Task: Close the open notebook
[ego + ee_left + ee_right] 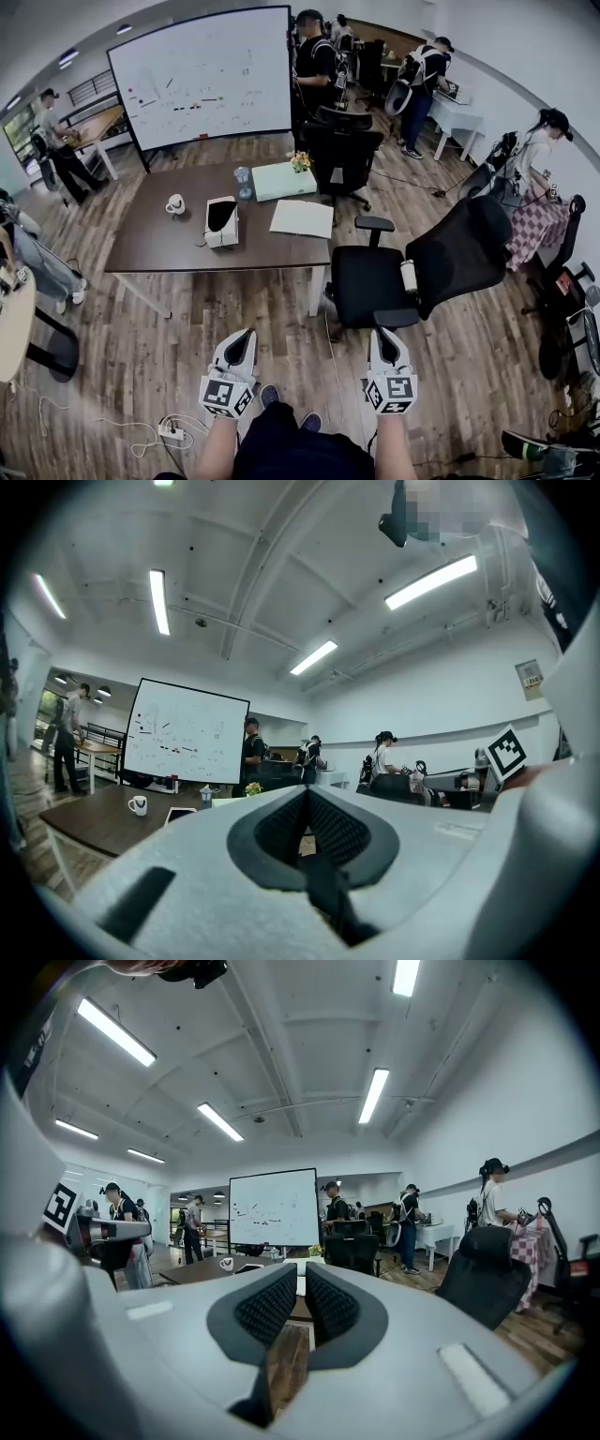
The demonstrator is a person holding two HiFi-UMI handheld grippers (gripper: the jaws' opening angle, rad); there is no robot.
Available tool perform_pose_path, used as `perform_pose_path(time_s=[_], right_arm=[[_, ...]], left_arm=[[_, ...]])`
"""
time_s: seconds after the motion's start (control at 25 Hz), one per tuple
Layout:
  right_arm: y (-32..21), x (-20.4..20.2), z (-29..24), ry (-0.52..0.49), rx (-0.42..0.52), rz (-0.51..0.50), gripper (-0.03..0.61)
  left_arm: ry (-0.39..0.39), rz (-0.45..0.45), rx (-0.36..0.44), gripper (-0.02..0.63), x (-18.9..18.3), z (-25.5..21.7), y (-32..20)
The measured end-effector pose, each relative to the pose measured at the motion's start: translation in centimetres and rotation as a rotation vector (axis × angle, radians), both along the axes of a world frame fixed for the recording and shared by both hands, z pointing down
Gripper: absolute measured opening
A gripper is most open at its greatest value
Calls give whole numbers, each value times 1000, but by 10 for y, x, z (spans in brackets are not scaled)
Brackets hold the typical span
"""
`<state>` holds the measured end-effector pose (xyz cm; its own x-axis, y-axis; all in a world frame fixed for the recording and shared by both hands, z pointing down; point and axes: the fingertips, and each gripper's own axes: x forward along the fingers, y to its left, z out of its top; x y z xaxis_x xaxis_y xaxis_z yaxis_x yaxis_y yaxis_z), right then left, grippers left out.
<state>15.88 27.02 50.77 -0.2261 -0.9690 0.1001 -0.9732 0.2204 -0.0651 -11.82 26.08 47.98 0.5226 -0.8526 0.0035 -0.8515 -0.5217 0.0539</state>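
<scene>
Grey shells fill the bottom of the head view: left gripper (246, 336) and right gripper (385, 336) sit side by side at bottom centre. Both forearms reach forward, noses aimed up the frame above the plank floor (281, 347), well short of the table (159, 244). The left gripper view has the pads pressed together at the tips, nothing held. The right gripper view shows a thin slit between the pads, empty, with floorboards showing through.

Further up, at centre right, a black office chair (412, 272) stands just beside the table's end. On the tabletop the notebook (302, 218) lies open, white pages up, near the right edge, untouched. Only the head view shows that: both gripper views look level across the room and catch the tabletop edge-on. A mug (175, 204) sits further left, with the whiteboard (202, 80) beyond it at upper left.
</scene>
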Motion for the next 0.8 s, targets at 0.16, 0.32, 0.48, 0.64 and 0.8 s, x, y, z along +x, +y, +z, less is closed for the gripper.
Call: perform_pose_path(time_s=[0.16,0.32,0.48,0.64,0.8], right_arm=[[-3,7,3,17,0,4,10],[-6,10,3,24,8,13,-6],[-11,11,7,25,9,22,-6],[-22,12,7,10,11,28,-6],[-30,13,12,13,-2,35,-5]], left_arm=[[-4,-13,11,-8,4,-1,-4],[0,-15,12,-8,4,0,-9],[1,-5,9,-6,4,5,-13],[3,6,19,-5,4,5,-21],[3,5,14,-5,3,11,-31]])
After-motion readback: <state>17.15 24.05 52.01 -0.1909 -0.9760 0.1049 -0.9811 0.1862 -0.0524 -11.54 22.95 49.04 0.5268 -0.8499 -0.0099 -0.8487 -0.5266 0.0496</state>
